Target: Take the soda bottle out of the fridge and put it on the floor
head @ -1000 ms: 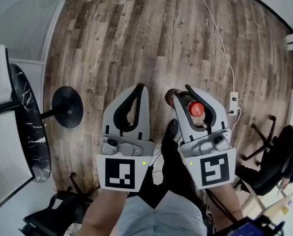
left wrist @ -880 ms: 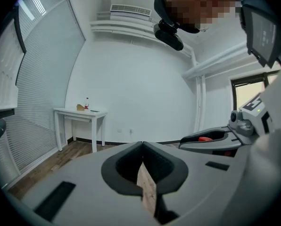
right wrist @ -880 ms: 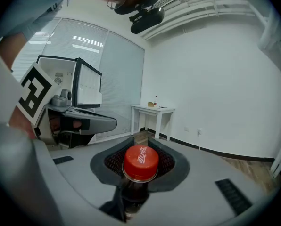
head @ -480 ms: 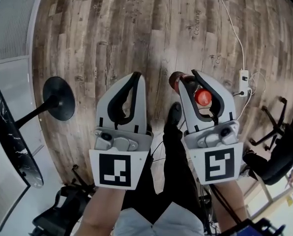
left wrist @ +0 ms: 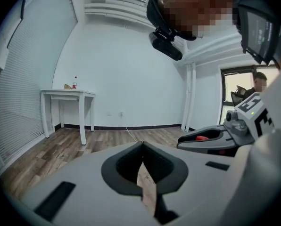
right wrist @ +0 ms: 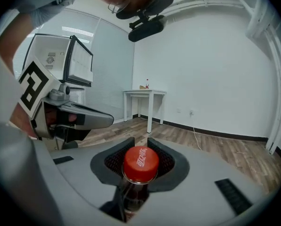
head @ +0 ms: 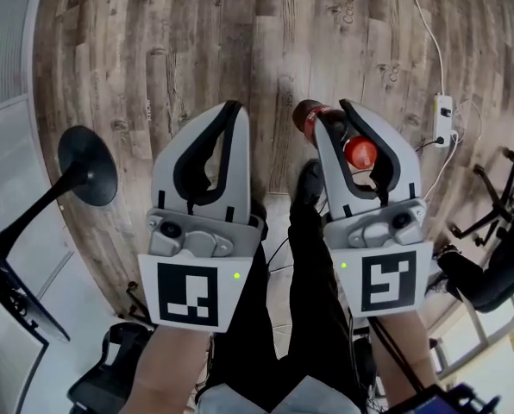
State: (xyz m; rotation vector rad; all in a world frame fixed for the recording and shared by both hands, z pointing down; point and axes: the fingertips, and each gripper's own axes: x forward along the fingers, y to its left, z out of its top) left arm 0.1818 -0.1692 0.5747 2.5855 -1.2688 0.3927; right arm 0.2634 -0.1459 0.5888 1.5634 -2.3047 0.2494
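A small printed word (head: pixel 349 5) stands on the wood floor (head: pixel 197 41) at about one o'clock in the head view (it looks like "Cocoking", but is too small to be sure). The red cap (right wrist: pixel 140 163) of the soda bottle (right wrist: pixel 131 197) bears white script, unreadable. Square markers at seven o'clock (head: pixel 188 293) and five o'clock (head: pixel 386 284) carry patterns only.

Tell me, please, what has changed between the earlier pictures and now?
Both grippers have sunk toward the wooden floor, which now looks nearer in the head view. Nothing was taken hold of or let go. The right gripper stays shut on the neck of the soda bottle, and the left gripper stays shut and empty.
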